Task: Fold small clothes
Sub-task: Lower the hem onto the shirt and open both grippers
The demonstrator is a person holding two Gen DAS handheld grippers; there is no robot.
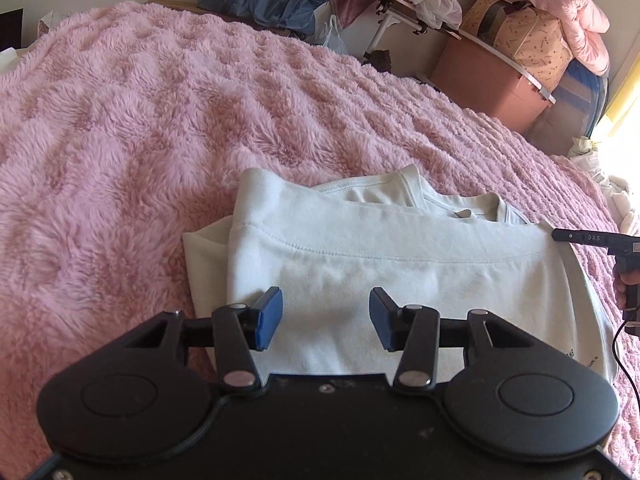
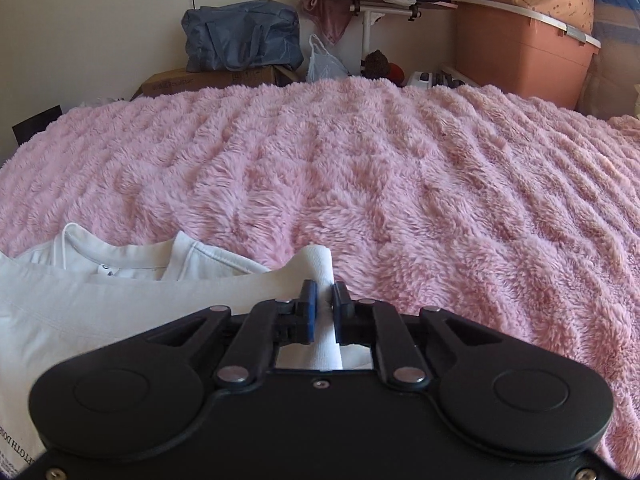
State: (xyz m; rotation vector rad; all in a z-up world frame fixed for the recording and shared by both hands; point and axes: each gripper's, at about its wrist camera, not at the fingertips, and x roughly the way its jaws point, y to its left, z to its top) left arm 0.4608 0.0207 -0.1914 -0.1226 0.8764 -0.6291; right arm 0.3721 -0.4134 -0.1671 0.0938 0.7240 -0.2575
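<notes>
Right gripper: blue-padded fingers pinched on a bunched corner of the white T-shirt, cloth standing up between the pads. Left gripper: fingers spread apart, pads hovering over the shirt's smooth folded panel, nothing held. The shirt, soft knit with a stitched hem and ribbed collar, lies partly folded on a shaggy pink blanket. Printed lettering near the shirt's edge is too small to read. A brown storage bin and blue bag stand beyond, partly cut off.
</notes>
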